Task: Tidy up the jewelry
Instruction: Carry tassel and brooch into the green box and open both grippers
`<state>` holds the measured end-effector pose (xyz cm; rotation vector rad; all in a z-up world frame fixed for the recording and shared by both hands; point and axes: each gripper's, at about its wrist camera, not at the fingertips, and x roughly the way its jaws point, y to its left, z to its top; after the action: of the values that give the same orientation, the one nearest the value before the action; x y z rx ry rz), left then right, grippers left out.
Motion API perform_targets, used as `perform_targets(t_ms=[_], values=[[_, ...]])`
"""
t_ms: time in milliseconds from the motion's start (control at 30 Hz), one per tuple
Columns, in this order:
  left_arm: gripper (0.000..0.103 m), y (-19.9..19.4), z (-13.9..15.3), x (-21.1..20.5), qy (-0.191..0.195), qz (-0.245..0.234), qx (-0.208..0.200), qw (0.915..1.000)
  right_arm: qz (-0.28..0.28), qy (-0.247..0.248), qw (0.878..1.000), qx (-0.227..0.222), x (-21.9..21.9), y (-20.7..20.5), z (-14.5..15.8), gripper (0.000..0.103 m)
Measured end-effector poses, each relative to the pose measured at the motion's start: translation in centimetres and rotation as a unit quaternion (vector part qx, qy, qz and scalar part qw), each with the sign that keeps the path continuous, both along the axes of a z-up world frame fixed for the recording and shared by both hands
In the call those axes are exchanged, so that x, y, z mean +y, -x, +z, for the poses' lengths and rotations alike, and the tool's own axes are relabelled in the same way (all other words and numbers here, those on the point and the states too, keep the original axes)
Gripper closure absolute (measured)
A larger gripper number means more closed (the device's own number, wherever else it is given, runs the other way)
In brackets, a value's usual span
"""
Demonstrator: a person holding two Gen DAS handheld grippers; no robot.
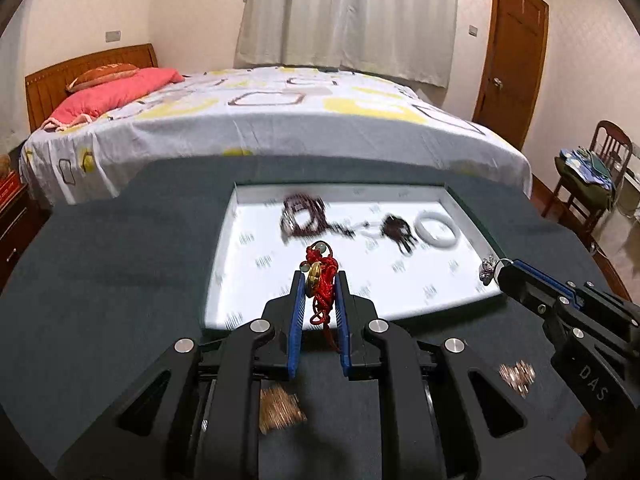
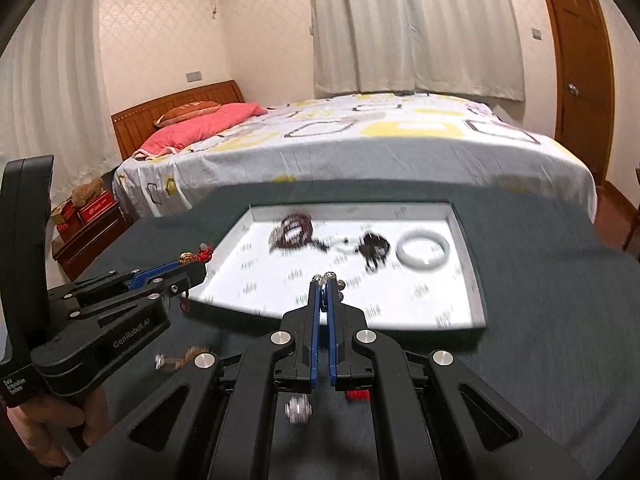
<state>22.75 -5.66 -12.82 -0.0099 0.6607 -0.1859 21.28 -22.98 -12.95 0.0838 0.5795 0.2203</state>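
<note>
Both tilt downward at the frame's bottom: left tool point(image 1: 319, 280) pinches a red corded charm point(image 1: 321, 280); right tool point(image 2: 323, 286) clamps a silver beaded bracelet point(image 2: 330, 280).

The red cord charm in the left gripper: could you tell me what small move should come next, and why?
Probably carry it forward over the white tray and open. The left gripper is shut on the red cord charm near the tray's near edge, and other jewelry, like the white bangle, already lies inside.

Warm indoor light, motion blur, glare, fisheye-bent edges.
</note>
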Motion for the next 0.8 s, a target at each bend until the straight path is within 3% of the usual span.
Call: perform_targets(t_ms=[267, 533, 800], values=[[0.088, -5.5, -0.4, 0.2, -0.017, 0.008, -0.006, 0.9998, 0.006, 0.005, 1.000, 0.002, 1.7, -6.9, -0.5, 0.099], [0.088, -9.6, -3.8, 0.4, -0.030, 0.008, 0.038, 0.9988, 0.008, 0.007, 0.999, 0.054, 3.0, -11.4, -4.2, 0.099], [0.088, -11.4, -5.8, 0.7, -0.028, 0.008, 0.071, 0.9971, 0.013, 0.024, 0.995, 0.094, 3.8, -13.3, -6.4, 0.099]])
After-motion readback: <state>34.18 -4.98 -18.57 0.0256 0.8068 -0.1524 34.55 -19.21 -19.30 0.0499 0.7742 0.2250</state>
